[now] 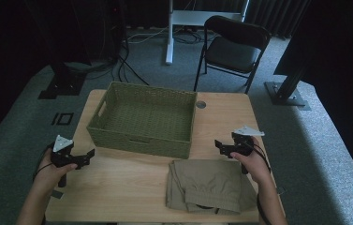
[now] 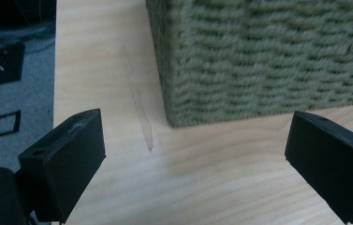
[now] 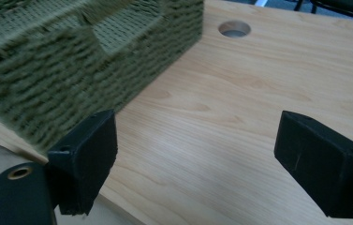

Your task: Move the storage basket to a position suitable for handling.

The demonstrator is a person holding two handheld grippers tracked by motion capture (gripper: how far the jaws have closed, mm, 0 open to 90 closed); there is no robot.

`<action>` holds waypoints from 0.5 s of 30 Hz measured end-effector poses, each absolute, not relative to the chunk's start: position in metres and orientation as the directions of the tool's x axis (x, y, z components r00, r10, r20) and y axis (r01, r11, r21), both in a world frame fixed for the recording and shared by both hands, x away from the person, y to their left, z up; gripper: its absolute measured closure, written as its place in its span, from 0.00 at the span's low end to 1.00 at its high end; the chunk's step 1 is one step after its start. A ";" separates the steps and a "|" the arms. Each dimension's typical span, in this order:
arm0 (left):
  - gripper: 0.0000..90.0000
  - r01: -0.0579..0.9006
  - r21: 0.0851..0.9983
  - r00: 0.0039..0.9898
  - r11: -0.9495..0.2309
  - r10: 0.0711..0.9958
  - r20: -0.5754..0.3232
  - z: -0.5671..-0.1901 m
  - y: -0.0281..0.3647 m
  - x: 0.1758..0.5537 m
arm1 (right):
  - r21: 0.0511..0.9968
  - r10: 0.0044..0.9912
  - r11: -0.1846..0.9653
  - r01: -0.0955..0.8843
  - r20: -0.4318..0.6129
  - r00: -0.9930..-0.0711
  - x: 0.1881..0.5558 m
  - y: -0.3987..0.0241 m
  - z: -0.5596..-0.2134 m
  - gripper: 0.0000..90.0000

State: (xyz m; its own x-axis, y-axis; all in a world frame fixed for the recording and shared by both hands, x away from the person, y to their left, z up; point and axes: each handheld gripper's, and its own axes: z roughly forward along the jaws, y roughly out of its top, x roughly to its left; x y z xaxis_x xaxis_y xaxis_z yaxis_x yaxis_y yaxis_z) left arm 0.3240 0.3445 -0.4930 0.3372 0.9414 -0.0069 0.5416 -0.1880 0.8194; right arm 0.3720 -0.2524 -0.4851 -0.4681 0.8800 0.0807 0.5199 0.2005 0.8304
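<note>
A green woven basket (image 1: 143, 119) stands empty on the middle of the wooden table (image 1: 118, 183). A folded khaki garment (image 1: 207, 185) lies at the front right, just below the basket's near right corner. My left gripper (image 1: 89, 153) hovers at the table's left edge, open and empty, pointing at the basket's near left corner (image 2: 268, 56). My right gripper (image 1: 218, 146) is held right of the basket above the garment's far edge. In the right gripper view, the right gripper (image 3: 197, 159) is open and empty over bare wood, with the basket wall (image 3: 71, 70) to its left.
A round cable hole (image 1: 201, 104) sits in the table right of the basket's far corner, also seen as the hole (image 3: 234, 29). Behind the table are a black folding chair (image 1: 235, 47), a white desk leg (image 1: 169, 33), floor cables and black stand bases (image 1: 286, 93). Carpet surrounds the table.
</note>
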 end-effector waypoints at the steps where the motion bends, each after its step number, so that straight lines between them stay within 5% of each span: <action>1: 0.07 0.539 0.820 0.341 -0.193 0.940 -0.003 -0.491 0.345 0.325 | 0.830 0.878 0.204 0.518 0.079 -0.472 0.372 -0.251 -0.484 0.15; 15: 0.07 0.473 0.856 0.384 -0.211 0.923 0.015 -0.461 0.343 0.348 | 0.840 0.855 0.208 0.501 0.092 -0.510 0.375 -0.226 -0.475 0.15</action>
State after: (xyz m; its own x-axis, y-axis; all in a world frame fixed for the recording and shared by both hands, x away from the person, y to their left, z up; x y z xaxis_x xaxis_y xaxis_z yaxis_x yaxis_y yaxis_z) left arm 0.3479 0.3434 -0.4613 0.3836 0.9234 0.0154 0.4727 -0.2106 0.8557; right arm 0.3747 -0.2263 -0.4750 -0.5097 0.8554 0.0923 0.5009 0.2079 0.8402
